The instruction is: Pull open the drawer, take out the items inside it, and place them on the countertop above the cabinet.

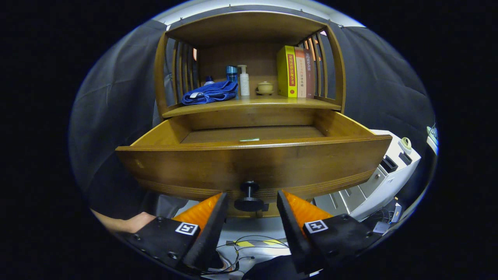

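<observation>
Wooden cabinet [249,70] with slatted sides stood ahead of me against the dark cloth wall. Its drawer [253,161] was pulled well out toward me — the front panel wide across my view, the inside floor visible beyond its top edge. On that floor, near the front, lay one small pale flat item [249,139]; what it was I could not tell. The countertop [249,104] above carried, left to right, a folded blue cloth [210,93], a blue bottle [231,73], a white pump bottle [244,80], a small lidded cup [265,87] and three upright books [296,72]. A white machine [383,175] stood low at the right. My gripper [249,202] was open — its fingers either side of the dark drawer knob [249,196], apart from it, holding nothing.
</observation>
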A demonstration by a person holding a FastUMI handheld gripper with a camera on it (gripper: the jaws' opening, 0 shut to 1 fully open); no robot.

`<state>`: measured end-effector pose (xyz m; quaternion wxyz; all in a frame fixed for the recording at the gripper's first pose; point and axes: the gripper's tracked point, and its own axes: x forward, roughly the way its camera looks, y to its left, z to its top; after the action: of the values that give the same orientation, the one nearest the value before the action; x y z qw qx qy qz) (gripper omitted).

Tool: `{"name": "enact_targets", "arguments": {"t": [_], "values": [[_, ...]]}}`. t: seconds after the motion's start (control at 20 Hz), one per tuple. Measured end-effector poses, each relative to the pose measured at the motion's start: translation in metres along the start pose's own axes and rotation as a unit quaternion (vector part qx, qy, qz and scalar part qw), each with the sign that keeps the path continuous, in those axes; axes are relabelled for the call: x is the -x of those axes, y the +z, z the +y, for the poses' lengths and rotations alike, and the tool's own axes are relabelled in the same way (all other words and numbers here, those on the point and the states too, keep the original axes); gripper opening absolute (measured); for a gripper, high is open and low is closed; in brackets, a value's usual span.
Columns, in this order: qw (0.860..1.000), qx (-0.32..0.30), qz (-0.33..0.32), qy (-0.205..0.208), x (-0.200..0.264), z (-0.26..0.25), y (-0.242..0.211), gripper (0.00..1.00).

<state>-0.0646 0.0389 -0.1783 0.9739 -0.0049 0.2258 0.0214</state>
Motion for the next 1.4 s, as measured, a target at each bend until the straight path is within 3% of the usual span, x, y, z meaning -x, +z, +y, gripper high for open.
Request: {"name": "enact_targets", "arguments": {"t": [0.15,0.45,0.75,1.0,1.4], "values": [[1.000,-0.002,-0.006,0.006,0.014,0.002,0.017,1.00],[0.998,0.041,-0.052,0.013,0.030,-0.013,0.108,1.00],[0.998,0.045,0.004,0.043,-0.012,-0.017,0.145,1.00],[0.992,0.003,0.099,0.076,-0.062,-0.011,0.138,0.99],[0.979,0.015,0.195,0.059,-0.129,-0.014,0.116,0.99]]}}
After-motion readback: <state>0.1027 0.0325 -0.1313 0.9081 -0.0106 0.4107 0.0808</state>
